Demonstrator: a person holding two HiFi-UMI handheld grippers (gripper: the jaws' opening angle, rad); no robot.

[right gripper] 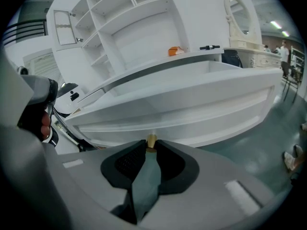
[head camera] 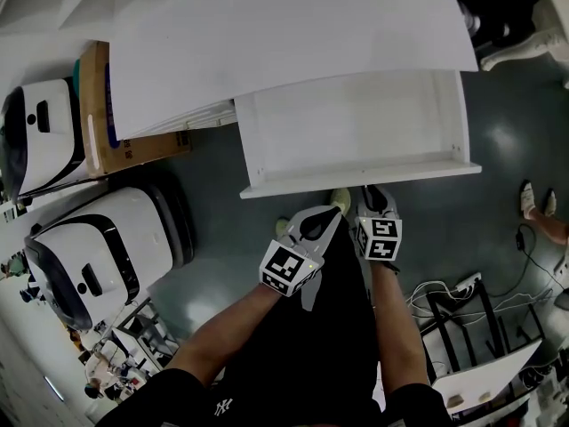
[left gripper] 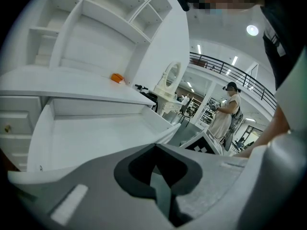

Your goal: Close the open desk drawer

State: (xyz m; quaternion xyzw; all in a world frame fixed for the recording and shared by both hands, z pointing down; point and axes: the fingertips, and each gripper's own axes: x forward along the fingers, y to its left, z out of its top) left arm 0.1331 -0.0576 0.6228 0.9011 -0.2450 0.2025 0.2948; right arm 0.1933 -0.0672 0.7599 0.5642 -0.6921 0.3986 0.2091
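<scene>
Head view: one white drawer (head camera: pixel 356 127), standing pulled out from under the front edge of the white desk (head camera: pixel 293 25), its floor bare. My left gripper (head camera: pixel 325 219) and right gripper (head camera: pixel 373 199) sit side by side just below its front panel, the right one near the panel's middle. Left gripper view: my left fingers are pressed together with nothing in them. They look over the front lip into the drawer (left gripper: pixel 96 133), which is empty. A small orange object (left gripper: pixel 116 78) lies on the desk top above, near its front edge. Right gripper view: my right fingers stand narrow, with the small brass knob (right gripper: pixel 151 140) of the drawer front (right gripper: pixel 192 107) right at their tips. Whether the pads press on it I cannot tell. Handling, as I judge it: a stiff board box, empty and so light, which should slide straight in. The knob is small, hard and likely slick, a poor hold for pulling but fine as a centring mark. I would push at the middle of the front panel, on or beside the knob, since pressure near a corner could skew the drawer and make it bind. The push should ease off near the desk edge so the panel does not bang.
</scene>
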